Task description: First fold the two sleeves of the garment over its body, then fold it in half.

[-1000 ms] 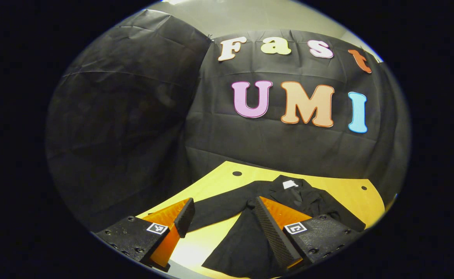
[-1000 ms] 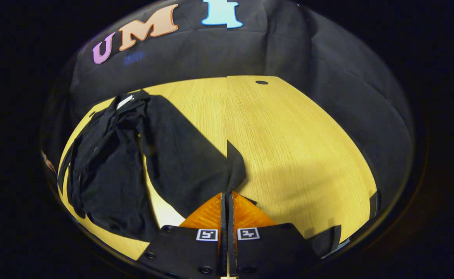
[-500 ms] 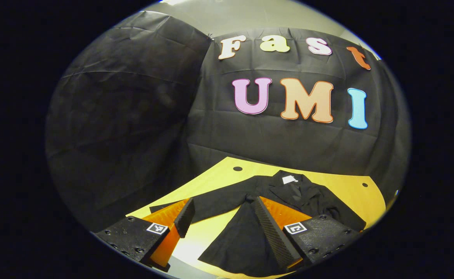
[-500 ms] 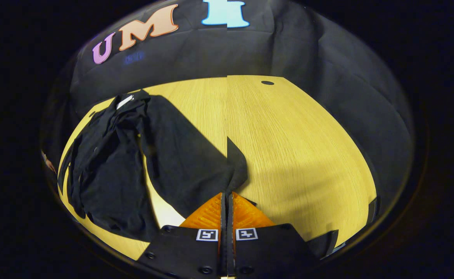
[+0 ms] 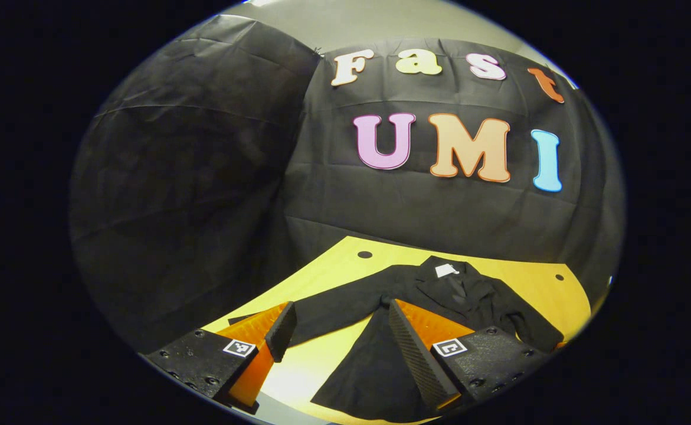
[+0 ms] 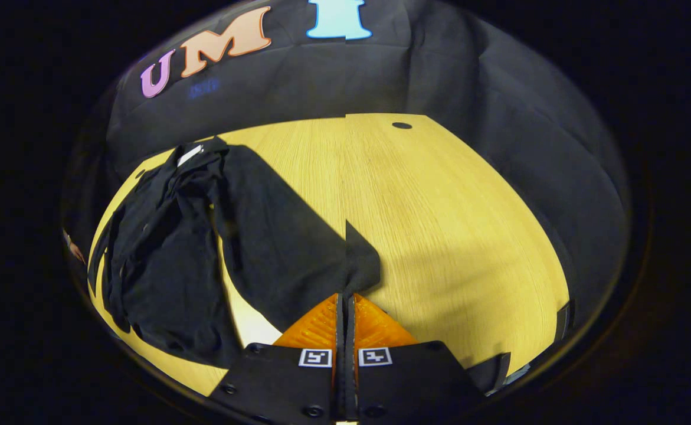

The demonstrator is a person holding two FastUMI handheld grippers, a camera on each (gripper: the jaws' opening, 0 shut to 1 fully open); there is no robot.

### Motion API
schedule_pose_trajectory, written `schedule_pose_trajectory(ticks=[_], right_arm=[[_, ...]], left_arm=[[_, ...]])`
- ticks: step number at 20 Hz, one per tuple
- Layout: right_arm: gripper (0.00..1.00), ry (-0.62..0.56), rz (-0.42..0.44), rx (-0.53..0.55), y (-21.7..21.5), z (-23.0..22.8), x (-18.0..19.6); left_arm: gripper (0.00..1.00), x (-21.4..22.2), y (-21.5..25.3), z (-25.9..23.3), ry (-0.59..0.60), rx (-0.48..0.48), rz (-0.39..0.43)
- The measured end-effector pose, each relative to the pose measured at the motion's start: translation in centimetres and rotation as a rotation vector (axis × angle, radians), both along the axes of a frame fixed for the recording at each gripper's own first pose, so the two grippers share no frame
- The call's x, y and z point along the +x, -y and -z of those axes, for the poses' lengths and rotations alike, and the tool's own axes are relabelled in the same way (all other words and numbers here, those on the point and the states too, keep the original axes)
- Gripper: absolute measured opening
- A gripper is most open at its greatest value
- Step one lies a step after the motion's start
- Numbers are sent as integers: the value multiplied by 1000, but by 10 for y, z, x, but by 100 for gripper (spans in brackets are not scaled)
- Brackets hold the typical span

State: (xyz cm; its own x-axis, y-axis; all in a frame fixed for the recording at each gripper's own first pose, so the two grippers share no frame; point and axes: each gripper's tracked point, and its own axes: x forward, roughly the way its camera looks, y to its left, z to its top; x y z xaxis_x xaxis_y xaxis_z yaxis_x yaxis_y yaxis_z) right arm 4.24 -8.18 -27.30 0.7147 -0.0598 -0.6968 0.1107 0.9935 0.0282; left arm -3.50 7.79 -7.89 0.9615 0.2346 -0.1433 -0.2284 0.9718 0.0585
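The black garment (image 6: 162,248) lies spread on the left part of the yellow counter (image 6: 451,224), with wide bare wood to its right up to the counter's curved edge. The right gripper (image 6: 345,298) has its fingers pressed together on the end of one sleeve (image 6: 298,242), which reaches across the counter. The left gripper (image 5: 336,316) hangs with fingers wide apart above the other sleeve (image 5: 333,304); its right finger hides part of the garment's body, and the hem is cut off below.

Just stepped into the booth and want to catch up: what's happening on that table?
A person with a gripper in each hand is starting to fold a black garment lying on a yellow wooden table. The right gripper is shut on the end of one sleeve, which lies spread out to the side. The left gripper is open above the other sleeve. Neither sleeve is folded over the body yet.
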Motion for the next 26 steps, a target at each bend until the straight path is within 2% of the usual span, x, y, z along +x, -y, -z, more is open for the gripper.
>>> schedule_pose_trajectory(ticks=[2,5,9,15,19,26], right_arm=[[2,24,18,-10,-10,-17,15],[2,61,13,-52,-27,-46,36],[2,115,-4,-25,-69,-78,76],[2,200,-49,-11,-137,-119,136],[2,235,-87,-15,-175,-134,159],[2,311,-156,26,-248,-166,192]], left_arm=[[93,9,4,1,-9,-3,50],[93,21,-9,1,-25,32,75],[93,28,-20,0,-43,65,130],[93,27,-41,2,-67,62,122],[92,31,-49,4,-65,26,119],[93,43,-67,3,-71,31,143]])
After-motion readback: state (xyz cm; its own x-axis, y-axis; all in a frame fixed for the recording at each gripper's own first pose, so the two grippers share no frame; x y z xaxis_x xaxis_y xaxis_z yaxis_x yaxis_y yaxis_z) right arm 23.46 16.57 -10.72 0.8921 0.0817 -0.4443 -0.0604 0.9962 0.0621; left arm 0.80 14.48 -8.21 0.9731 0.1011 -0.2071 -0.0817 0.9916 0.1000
